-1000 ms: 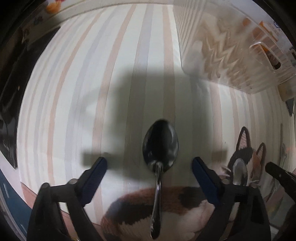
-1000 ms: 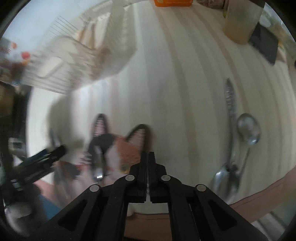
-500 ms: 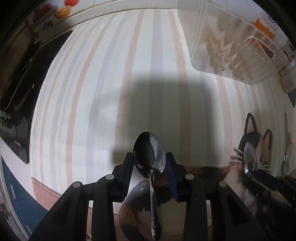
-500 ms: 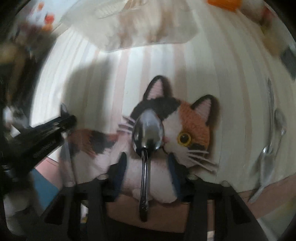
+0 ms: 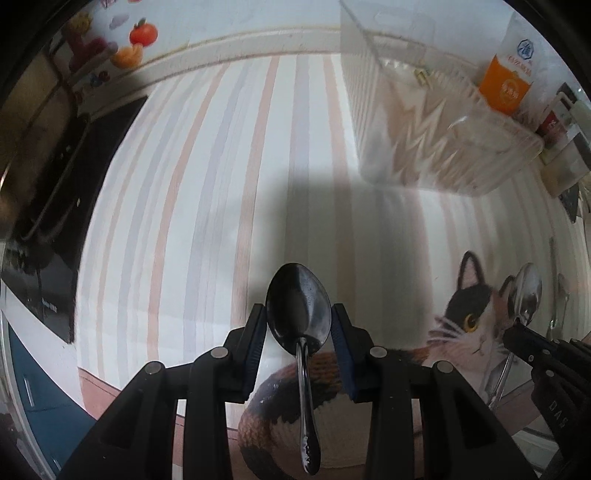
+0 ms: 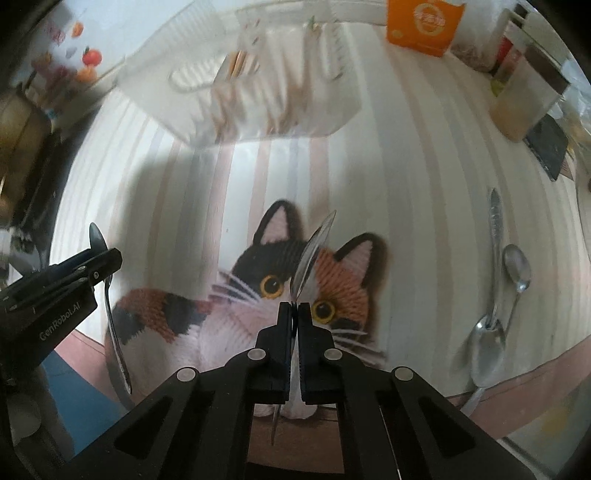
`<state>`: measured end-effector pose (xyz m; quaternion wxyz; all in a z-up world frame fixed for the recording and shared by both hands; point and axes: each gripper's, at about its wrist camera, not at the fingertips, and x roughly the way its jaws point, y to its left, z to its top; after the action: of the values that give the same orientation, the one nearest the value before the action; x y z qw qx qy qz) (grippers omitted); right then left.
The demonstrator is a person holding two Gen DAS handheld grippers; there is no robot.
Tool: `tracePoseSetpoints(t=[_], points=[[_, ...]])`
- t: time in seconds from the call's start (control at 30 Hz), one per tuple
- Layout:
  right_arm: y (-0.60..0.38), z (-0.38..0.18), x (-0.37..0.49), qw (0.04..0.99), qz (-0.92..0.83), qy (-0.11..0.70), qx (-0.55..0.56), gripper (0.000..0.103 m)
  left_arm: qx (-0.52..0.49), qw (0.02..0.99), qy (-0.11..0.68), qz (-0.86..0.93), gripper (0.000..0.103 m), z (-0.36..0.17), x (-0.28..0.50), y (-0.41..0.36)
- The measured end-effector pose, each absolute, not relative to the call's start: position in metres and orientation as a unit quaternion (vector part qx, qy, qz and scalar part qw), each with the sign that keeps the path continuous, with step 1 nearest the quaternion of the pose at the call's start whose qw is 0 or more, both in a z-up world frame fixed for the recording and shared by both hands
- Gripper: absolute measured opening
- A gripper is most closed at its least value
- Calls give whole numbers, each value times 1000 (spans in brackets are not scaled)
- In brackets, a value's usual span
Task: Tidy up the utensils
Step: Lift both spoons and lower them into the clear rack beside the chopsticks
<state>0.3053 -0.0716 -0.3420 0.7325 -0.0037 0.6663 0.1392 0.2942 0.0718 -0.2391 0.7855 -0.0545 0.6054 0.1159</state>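
Observation:
My left gripper (image 5: 298, 325) is shut on a steel spoon (image 5: 300, 317), bowl forward, handle hanging down, lifted above the striped tablecloth (image 5: 221, 184). It also shows in the right wrist view (image 6: 99, 266). My right gripper (image 6: 295, 314) is shut on a second spoon (image 6: 312, 251), turned edge-on above the cat-shaped mat (image 6: 258, 302). That spoon also shows in the left wrist view (image 5: 526, 295). A clear plastic organizer bin (image 5: 424, 136) stands at the back; it also shows in the right wrist view (image 6: 258, 81).
Three more utensils lie at the right: a small spoon (image 6: 517, 266), a large spoon (image 6: 484, 343) and a long handle (image 6: 495, 221). An orange box (image 6: 424, 26), a jar (image 6: 524, 92) and a dark pad (image 6: 546, 147) stand at the back right. A dark stovetop (image 5: 55, 177) is at the left.
Both grippers closed on spoons and lifted them off the mat. The right spoon rotated from flat to edge-on. Both views now show more of the bin.

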Motion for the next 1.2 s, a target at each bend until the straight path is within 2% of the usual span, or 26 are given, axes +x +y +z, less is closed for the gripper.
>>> tracePoseSetpoints(t=[0.43, 0.73, 0.93, 1.2], points=[[-112, -284, 331, 759, 146, 632, 44, 3, -41, 815, 570, 97, 32, -197, 311, 72], [-136, -217, 358, 781, 171, 595, 85, 3, -74, 846, 524, 67, 32, -133, 337, 80], [-137, -183, 402, 795, 183, 569, 103, 3, -87, 866, 491, 44, 32, -89, 376, 75], [-108, -178, 479, 782, 212, 575, 114, 3, -102, 858, 502, 24, 32, -83, 456, 81]])
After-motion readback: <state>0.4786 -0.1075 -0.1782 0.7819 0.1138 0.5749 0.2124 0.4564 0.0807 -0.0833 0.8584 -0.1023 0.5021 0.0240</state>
